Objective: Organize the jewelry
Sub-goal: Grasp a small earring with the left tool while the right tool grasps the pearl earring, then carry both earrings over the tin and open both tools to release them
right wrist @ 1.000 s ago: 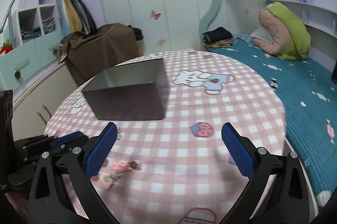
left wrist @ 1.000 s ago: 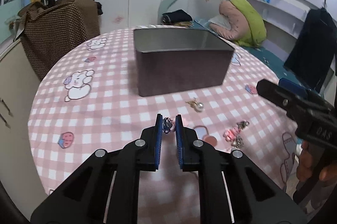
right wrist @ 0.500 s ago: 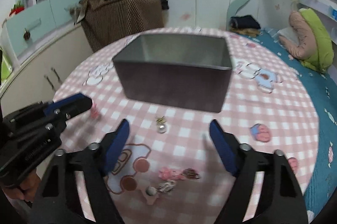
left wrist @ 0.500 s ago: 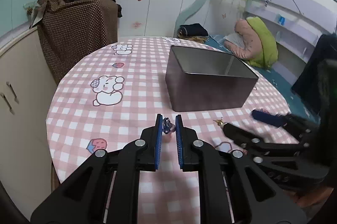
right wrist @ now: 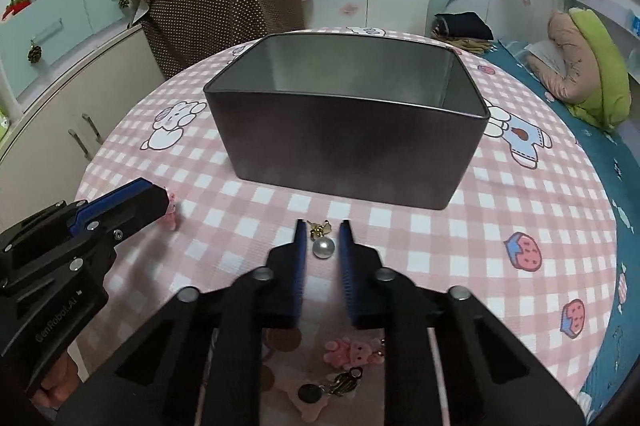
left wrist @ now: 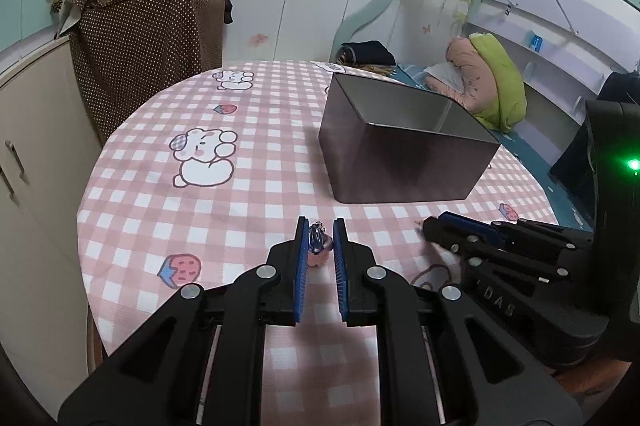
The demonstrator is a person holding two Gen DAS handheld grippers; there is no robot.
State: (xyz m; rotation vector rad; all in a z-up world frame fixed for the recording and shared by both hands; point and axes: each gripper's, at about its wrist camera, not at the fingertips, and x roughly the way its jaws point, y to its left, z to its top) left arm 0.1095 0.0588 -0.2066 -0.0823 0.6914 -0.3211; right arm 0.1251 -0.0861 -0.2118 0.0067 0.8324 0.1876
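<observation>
A dark metal tin stands open in the middle of the pink checked table; it also shows in the right wrist view. My left gripper is shut on a small pink charm and holds it just above the cloth, left of the tin's front; the charm also shows in the right wrist view. My right gripper is narrowed around a pearl earring lying on the cloth in front of the tin, pads close on both sides without clear contact.
A pink bear charm and a dark metal charm lie on the cloth under my right gripper. A brown dotted bag sits behind the table on the left. A bed with cushions lies to the right.
My right gripper swung left toward the tin's front and narrowed from wide open around the pearl earring. My left gripper moved left with the charm still in it.
</observation>
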